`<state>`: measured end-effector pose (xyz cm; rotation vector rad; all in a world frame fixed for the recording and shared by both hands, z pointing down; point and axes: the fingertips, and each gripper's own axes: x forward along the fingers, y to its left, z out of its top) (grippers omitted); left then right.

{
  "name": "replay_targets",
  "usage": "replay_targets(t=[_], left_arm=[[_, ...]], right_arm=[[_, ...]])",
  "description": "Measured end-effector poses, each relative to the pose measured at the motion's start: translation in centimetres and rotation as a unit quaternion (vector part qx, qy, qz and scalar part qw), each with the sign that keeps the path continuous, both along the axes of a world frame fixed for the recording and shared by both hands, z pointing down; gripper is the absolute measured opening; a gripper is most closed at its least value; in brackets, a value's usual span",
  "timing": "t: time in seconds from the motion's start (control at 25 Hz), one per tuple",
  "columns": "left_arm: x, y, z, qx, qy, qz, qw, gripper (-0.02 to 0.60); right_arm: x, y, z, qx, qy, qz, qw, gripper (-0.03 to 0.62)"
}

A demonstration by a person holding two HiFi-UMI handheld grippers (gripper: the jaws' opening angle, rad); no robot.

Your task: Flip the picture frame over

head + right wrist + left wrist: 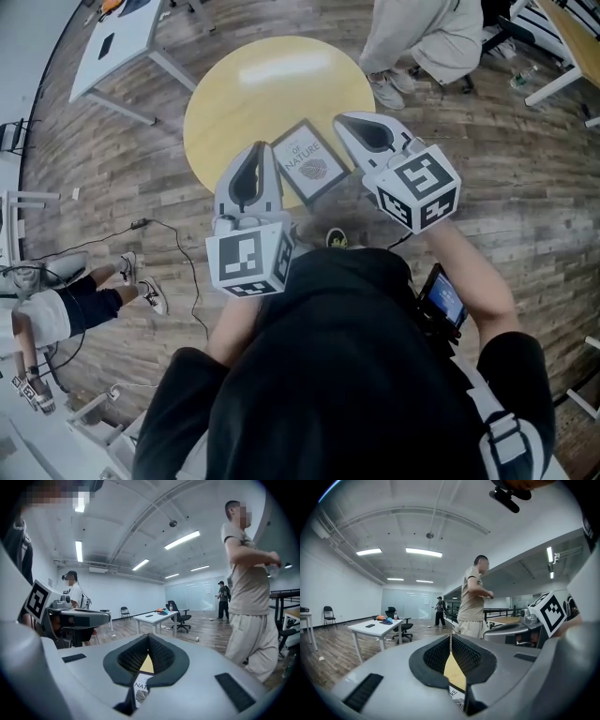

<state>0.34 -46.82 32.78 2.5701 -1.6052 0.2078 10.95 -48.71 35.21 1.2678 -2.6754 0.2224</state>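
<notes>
floor: wood planks (506, 169) | white table (131, 37) | ceiling strip lights (423, 551) | white walls (337, 588)

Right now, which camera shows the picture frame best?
The head view. It shows nearly the whole picture frame lying print-side up on the round yellow table. The left gripper view and the right gripper view each catch only a narrow sliver of its print, seen beneath their shut jaws.

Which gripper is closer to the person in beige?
Right. The right gripper hovers on the picture frame's side toward the person in beige; the left gripper, on its far side.
</notes>
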Motion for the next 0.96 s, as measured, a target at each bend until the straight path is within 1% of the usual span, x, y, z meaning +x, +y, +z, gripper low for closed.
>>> replay_targets(t=[0.12,0.44,0.76,0.96], left_arm=[[0.0,-0.4,-0.2,-0.004,0.000,0.000,1.0000,0.034],[-0.1,-0.6,-0.2,0.004,-0.002,0.002,1.0000,0.034],[-0.1,-0.8,0.1,-0.002,0.005,-0.003,1.0000,0.034],[-0.4,-1.1,0.0,-0.004,0.004,-0.004,1.0000,0.034]], right_arm=[[-0.4,-0.3,-0.5,0.008,0.007,-0.004,1.000,0.018],[-0.6,-0.7,-0.5,0.009,0.009,-0.013,1.000,0.018],[-0.4,-1.0,-0.4,0.010,0.015,-0.017,1.000,0.018],[-1.0,-1.3,-0.4,0.010,0.019,-0.022,1.000,0.018]])
